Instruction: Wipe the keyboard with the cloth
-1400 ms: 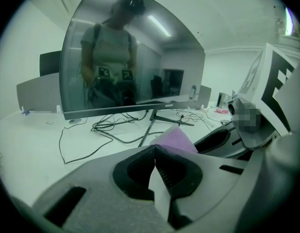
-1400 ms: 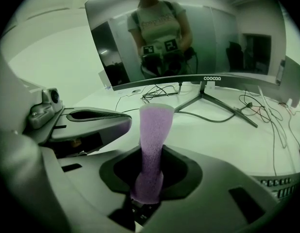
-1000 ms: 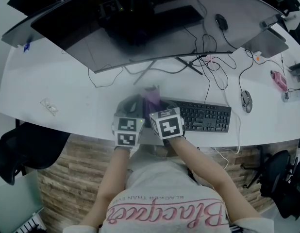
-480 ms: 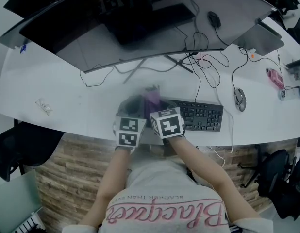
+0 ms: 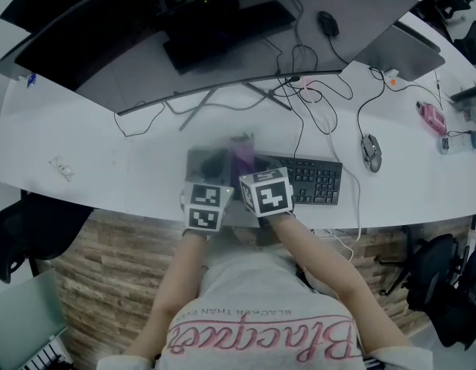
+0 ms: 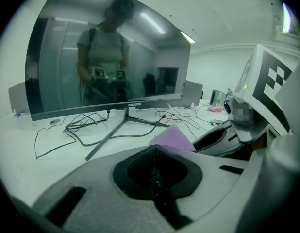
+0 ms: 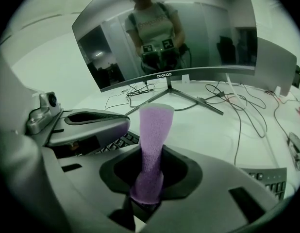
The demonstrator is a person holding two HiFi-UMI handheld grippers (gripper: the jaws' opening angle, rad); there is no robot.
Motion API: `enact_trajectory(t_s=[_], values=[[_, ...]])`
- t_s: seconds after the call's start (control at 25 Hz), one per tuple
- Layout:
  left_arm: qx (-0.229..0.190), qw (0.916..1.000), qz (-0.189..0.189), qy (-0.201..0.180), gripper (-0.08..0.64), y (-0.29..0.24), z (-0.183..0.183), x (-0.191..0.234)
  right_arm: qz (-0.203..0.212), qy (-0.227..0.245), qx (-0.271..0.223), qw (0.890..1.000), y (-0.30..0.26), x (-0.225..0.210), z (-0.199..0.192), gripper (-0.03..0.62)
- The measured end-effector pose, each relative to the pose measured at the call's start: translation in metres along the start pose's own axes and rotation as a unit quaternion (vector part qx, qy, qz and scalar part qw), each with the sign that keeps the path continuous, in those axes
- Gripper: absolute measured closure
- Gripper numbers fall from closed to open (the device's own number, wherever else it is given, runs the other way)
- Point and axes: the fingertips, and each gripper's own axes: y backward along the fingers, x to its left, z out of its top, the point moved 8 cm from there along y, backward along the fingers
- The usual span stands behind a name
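Where the white desk (image 5: pixel 107 168) meets its front edge, one keyboard (image 5: pixel 311 182) lies, its left end hidden under two grippers. The right gripper (image 7: pixel 146 191) pinches the one purple cloth (image 7: pixel 154 135) tight, and the cloth sticks up above that left end. The left gripper (image 6: pixel 154 154) is closed on nothing. From above, both tips look blurry.

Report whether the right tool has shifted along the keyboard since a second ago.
Yes. The right tool, gripping the cloth, moved rightward: less of the keyboard now shows between it and the keyboard's right end.
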Motion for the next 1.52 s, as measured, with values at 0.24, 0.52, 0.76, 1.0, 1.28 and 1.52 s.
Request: enact_trajectory(t_s=[0.24, 0.52, 0.76, 1.0, 1.28, 1.52], values=[[0.008, 0.9999, -0.007, -0.007, 0.555, -0.013, 0.004, -0.024, 0.0, -0.003, 0.002, 1.0, 0.011, -0.021, -0.006, 0.503], [0.009, 0.9999, -0.012, -0.009, 0.555, -0.026, 0.008, -0.051, -0.003, -0.009, -0.001, 1.0, 0.025, -0.044, -0.015, 0.503], [0.012, 0.9998, -0.016, -0.005, 0.555, -0.036, 0.009, -0.074, -0.004, -0.017, -0.005, 1.0, 0.037, -0.064, -0.023, 0.503], [0.018, 0.9998, -0.011, -0.001, 0.555, -0.047, 0.013, -0.094, -0.007, -0.021, -0.008, 1.0, 0.048, -0.081, -0.028, 0.503], [0.024, 0.9995, -0.015, -0.011, 0.555, -0.061, 0.017, -0.12, -0.012, -0.027, -0.012, 0.999, 0.061, -0.106, -0.037, 0.503], [0.028, 0.9993, -0.02, -0.015, 0.555, -0.07, 0.02, -0.144, -0.015, -0.031, -0.016, 0.999, 0.074, -0.125, -0.044, 0.503]])
